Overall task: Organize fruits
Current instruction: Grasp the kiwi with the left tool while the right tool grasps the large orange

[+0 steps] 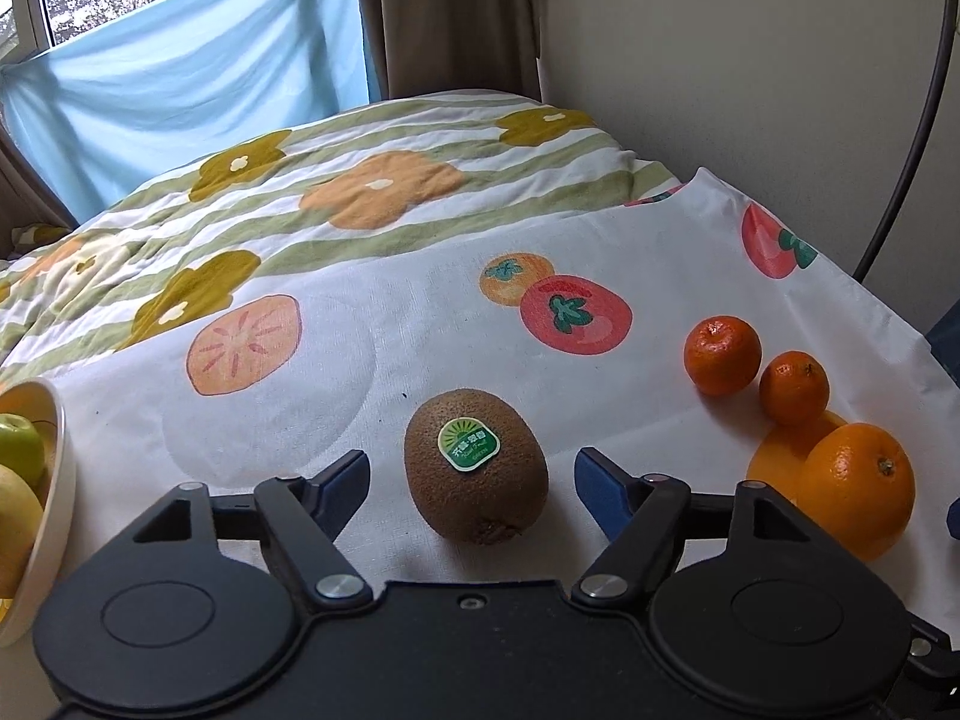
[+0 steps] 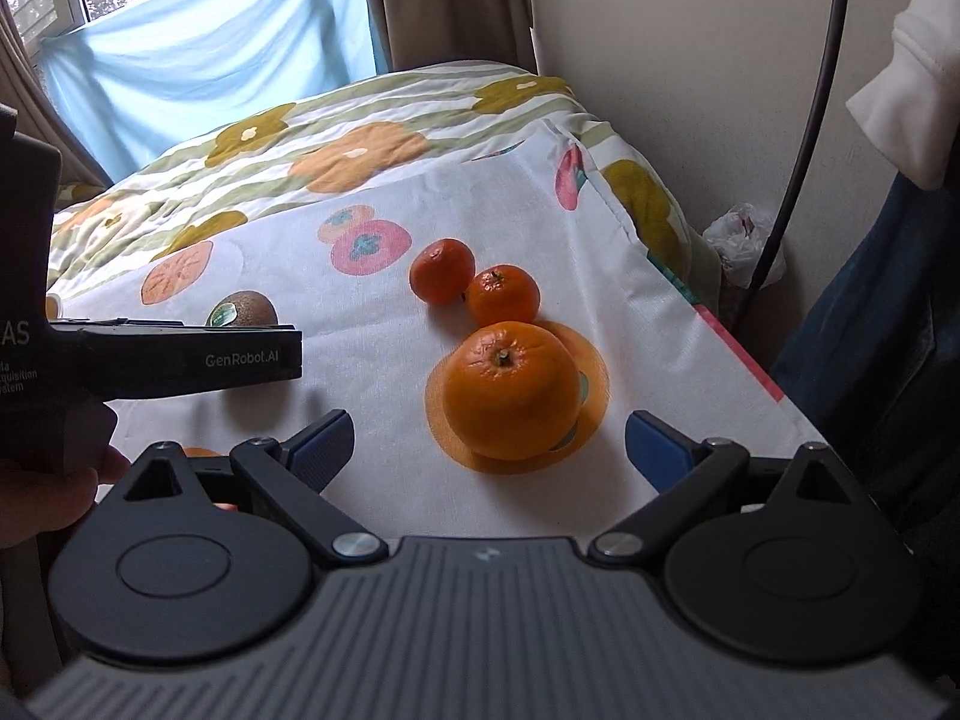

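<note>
A brown kiwi (image 1: 476, 467) with a green sticker lies on the white fruit-print cloth (image 1: 384, 372), between the fingers of my open left gripper (image 1: 471, 483), not touched. A large orange (image 1: 857, 489) and two small tangerines (image 1: 722, 355) (image 1: 794, 387) lie to its right. In the right wrist view the large orange (image 2: 511, 390) sits just ahead of my open right gripper (image 2: 487, 444), the tangerines (image 2: 442, 271) (image 2: 503, 295) behind it. The kiwi (image 2: 246, 309) shows partly behind the left gripper body (image 2: 180, 360).
A cream bowl (image 1: 57, 480) with a green apple (image 1: 19, 447) and another pale fruit stands at the left edge. A flower-print quilt (image 1: 336, 180) lies behind the cloth. The wall, a dark cable (image 2: 798, 168) and a white bag (image 2: 744, 240) are right of the cloth's edge.
</note>
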Tool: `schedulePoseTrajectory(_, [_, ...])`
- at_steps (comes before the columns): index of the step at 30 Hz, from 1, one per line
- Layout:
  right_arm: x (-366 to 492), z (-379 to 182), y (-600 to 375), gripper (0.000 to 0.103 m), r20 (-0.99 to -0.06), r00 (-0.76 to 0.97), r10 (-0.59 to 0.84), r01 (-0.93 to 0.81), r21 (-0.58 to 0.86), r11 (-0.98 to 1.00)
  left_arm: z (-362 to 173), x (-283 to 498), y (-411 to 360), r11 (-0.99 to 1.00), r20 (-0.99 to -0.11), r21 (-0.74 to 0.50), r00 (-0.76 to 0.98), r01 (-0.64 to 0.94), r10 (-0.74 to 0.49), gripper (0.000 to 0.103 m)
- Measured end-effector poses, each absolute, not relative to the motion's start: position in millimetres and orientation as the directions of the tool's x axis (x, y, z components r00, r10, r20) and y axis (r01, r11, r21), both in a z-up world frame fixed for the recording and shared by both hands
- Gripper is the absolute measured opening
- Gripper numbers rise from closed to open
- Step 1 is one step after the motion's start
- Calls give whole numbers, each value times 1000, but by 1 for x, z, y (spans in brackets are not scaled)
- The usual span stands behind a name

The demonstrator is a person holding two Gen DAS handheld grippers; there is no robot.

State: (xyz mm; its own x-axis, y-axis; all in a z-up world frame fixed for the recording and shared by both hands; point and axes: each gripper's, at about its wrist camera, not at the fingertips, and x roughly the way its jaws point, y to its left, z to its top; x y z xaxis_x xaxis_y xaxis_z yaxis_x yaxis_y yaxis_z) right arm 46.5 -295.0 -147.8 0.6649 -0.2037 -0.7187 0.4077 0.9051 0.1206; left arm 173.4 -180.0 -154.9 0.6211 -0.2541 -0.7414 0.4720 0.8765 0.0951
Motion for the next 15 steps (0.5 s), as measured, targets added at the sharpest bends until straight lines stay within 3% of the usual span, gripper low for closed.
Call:
schedulePoseTrajectory(3, [51, -152, -294, 103, -724, 657, -208, 410, 113, 905, -159, 178, -182, 878, -750, 93, 613, 470, -249, 68])
schedulePoseTrajectory(5, [52, -153, -293, 103, -727, 653, -210, 412, 109, 904, -162, 181, -182, 878, -754, 90, 608, 470, -248, 58])
schedulePoseTrajectory(10, [57, -154, -295, 103, -726, 643, -245, 431, 78, 899, -161, 182, -180, 874, -754, 63, 597, 482, -275, 54])
schedulePoseTrajectory(15, [63, -159, -303, 94, -745, 617, -254, 460, 79, 884, -160, 180, -178, 866, -759, 72, 590, 495, -274, 53])
